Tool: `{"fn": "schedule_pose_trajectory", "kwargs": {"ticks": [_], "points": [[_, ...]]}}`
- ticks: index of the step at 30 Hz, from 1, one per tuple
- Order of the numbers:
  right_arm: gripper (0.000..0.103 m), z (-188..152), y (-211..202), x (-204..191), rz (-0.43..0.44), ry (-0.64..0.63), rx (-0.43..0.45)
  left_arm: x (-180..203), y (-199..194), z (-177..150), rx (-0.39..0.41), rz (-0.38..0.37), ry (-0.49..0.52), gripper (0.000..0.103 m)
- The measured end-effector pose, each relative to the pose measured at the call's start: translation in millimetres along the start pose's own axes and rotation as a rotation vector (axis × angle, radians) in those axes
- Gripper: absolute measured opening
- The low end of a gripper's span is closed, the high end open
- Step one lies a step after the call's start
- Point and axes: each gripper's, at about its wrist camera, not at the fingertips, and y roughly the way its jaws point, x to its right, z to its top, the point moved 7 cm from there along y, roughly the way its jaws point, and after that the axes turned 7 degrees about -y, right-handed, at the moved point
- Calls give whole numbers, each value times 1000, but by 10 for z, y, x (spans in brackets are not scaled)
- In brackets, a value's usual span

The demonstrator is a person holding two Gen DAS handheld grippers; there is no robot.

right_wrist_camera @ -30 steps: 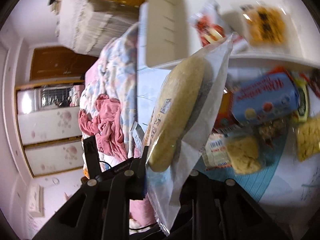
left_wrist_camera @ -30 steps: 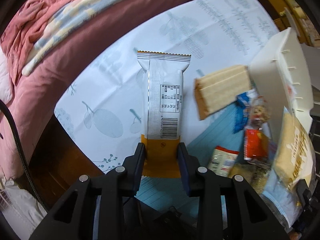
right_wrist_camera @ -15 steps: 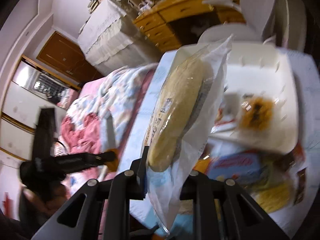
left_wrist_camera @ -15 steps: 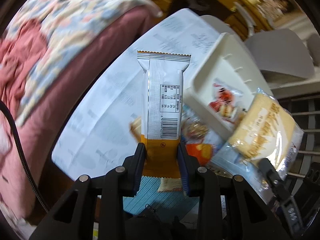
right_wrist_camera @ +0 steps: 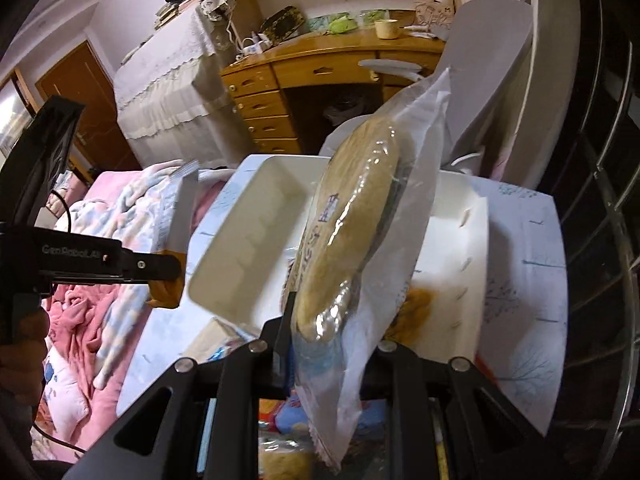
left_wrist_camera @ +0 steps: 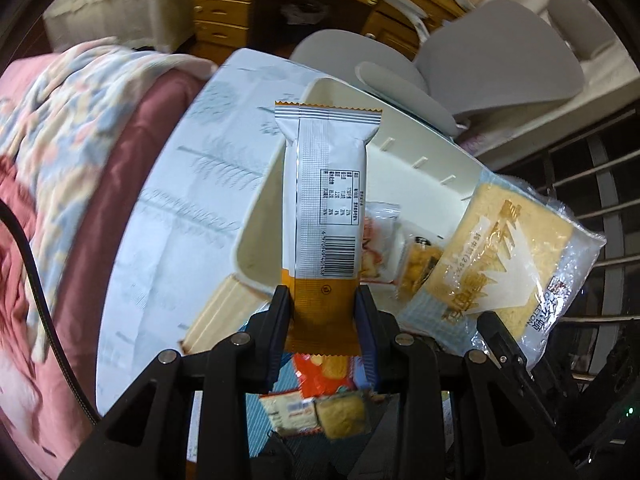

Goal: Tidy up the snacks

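My left gripper point(left_wrist_camera: 322, 312) is shut on a silver and orange snack bar point(left_wrist_camera: 326, 200), held upright over the near corner of a white bin point(left_wrist_camera: 424, 152). The bin holds a red and white packet point(left_wrist_camera: 378, 248) and a small yellow snack point(left_wrist_camera: 418, 264). My right gripper point(right_wrist_camera: 332, 340) is shut on a clear bag of sliced bread point(right_wrist_camera: 352, 232), held up in front of the white bin point(right_wrist_camera: 248, 248). That bread bag point(left_wrist_camera: 504, 256) also shows at the right of the left wrist view. The left gripper point(right_wrist_camera: 160, 268) shows at the left of the right wrist view.
The bin sits on a table with a pale printed cloth point(left_wrist_camera: 192, 184). Loose snacks point(left_wrist_camera: 316, 416) and a wafer pack point(left_wrist_camera: 224, 316) lie below the grippers. A bed with pink bedding point(left_wrist_camera: 60, 152) is at the left. A grey chair point(left_wrist_camera: 492, 64) and a wooden desk point(right_wrist_camera: 320, 76) stand behind the table.
Both grippers have swung toward the white bin with their snacks still held. The bin now lies straight ahead in both views, and the bread bag sits closer beside the snack bar.
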Motion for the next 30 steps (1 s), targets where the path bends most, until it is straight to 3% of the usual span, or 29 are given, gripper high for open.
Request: {"fn": "schedule_pose_trajectory", "kwargs": {"ticks": [6,10,13,14,18,23,30], "points": [[24,24,45,169,-33,27,4,291,242,76,-15,-13,58,31],[50,-20,23,182,-39,51,7,391,304,42,-14,-16,91,33],[51,-79,-18,207,-44,59,2,414,309,-24,-19,-14,104,40],[51,-98,-31,210,-44,62,1,410,299,-50,-19,-9,107,48],[51,-175,-153,236,-57,72,4,376,213,-184,-7,27,118,63],[51,-328,-291,219,-80,78,5,294,54,-412,12,35,136,72],[51,-638,-498,160,-94,107,-18,133,-80,-820,0,53,162,74]]}}
